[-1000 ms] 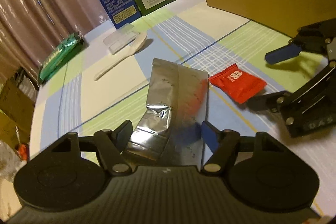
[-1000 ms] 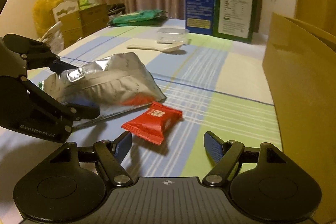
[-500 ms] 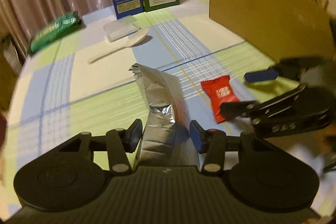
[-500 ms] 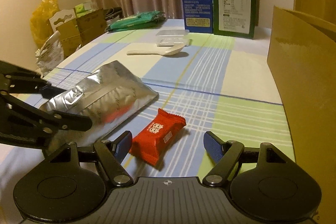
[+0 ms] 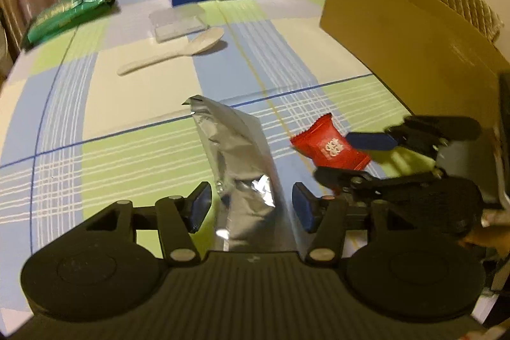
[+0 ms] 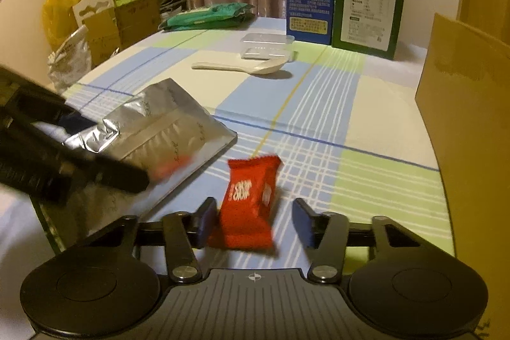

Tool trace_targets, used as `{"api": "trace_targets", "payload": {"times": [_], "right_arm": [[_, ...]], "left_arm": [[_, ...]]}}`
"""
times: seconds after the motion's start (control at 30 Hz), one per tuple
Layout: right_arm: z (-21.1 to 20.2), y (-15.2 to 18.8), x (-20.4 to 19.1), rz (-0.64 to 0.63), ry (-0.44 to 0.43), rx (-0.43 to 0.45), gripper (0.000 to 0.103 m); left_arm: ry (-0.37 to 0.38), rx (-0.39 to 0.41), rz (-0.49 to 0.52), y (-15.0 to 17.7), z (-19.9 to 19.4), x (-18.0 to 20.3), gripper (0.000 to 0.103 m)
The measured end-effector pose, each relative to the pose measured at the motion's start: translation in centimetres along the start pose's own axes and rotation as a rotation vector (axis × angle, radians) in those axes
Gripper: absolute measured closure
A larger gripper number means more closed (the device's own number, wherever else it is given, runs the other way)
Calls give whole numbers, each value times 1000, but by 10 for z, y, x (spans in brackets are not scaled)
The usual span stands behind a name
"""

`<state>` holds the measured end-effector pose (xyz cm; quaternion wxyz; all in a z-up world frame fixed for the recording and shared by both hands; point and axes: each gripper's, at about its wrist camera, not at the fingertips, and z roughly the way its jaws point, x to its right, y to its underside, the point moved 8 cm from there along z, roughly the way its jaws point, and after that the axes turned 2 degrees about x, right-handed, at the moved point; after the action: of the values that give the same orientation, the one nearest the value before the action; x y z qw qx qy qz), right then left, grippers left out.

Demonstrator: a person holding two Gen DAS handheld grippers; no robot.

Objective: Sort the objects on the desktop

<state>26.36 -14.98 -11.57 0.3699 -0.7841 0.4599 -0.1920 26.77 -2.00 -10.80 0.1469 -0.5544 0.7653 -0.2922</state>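
Left hand-held gripper [image 5: 248, 207]: jaws opening, crumpled silver foil pouch [image 5: 237, 161] between them with gaps at both pads, its far end raised off the checked tabletop [image 5: 134, 104]. Right hand-held gripper [image 6: 251, 223]: jaws closing around the red snack packet [image 6: 250, 203], left pad touching it, right pad apart, so not yet clenched on it. Further back lie a white spoon [image 6: 242, 67], a clear plastic box [image 6: 266, 48] and a green packet [image 6: 207, 16]; a cardboard box [image 5: 411, 43] stands at the right.
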Motion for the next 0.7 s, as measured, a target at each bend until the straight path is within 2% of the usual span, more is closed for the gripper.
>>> {"api": "trace_targets", "payload": {"times": [0.17, 0.4, 0.7], "right_arm": [[-3, 4, 5, -3, 16, -5, 62], [-4, 4, 8, 10, 22, 10, 61], [4, -2, 1, -52, 39, 15, 52]], "left_arm": [[60, -65, -70, -4, 18, -16, 51], [52, -111, -19, 3, 28, -9, 51], [51, -147, 1, -4, 35, -9, 51]]}}
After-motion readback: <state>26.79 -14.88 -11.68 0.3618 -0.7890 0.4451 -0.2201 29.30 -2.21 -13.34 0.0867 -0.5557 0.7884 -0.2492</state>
